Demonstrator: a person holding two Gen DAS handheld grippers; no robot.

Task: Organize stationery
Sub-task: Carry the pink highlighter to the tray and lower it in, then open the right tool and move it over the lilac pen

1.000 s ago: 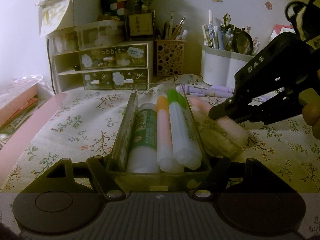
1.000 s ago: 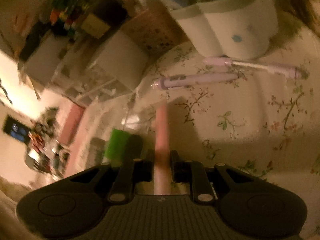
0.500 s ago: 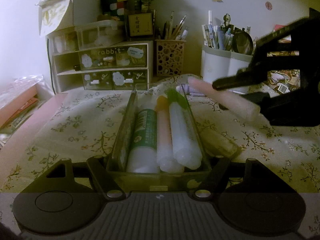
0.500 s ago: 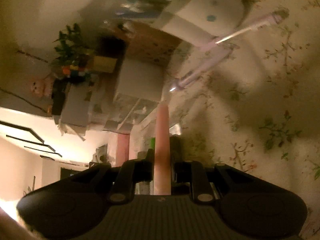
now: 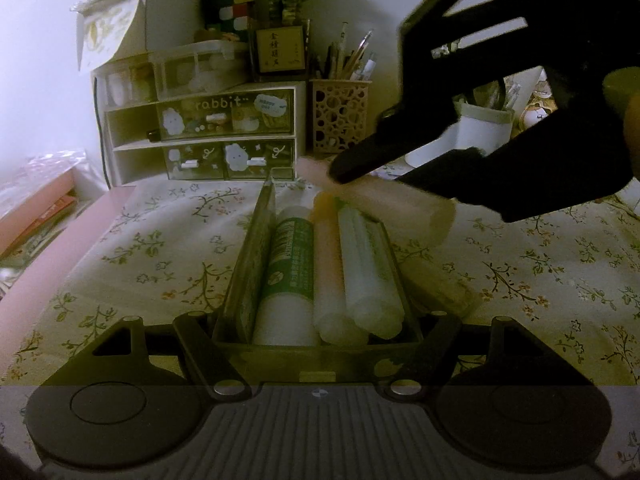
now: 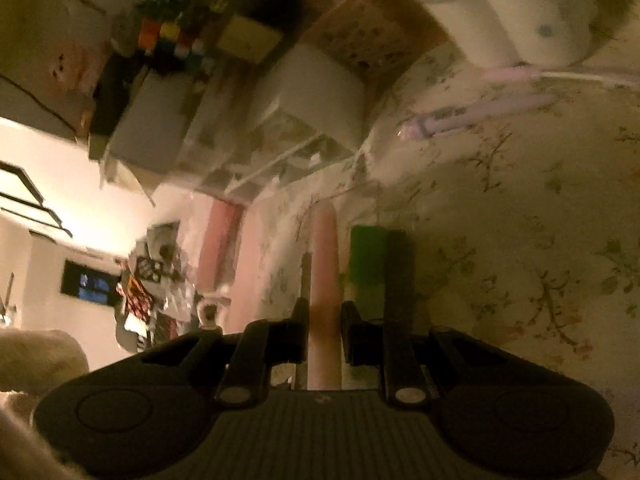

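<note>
While the pale pink highlighter pen (image 5: 384,200) hangs slanted above the far end of the clear rectangular plastic pen box (image 5: 248,264), the right gripper (image 5: 360,168) has its jaws clenched on it. The left gripper (image 5: 316,344) clamps the box's near end on the floral-clothed worktop (image 5: 160,248), a green-labelled tube (image 5: 288,272) and other highlighters inside.

A table with a floral cloth (image 5: 160,240) carries a clear pen tray (image 5: 256,256), a yellowish marker (image 5: 440,284) beside it, two purple pens (image 6: 480,112), a drawer organizer (image 5: 200,136) and pen holders (image 5: 340,120).
</note>
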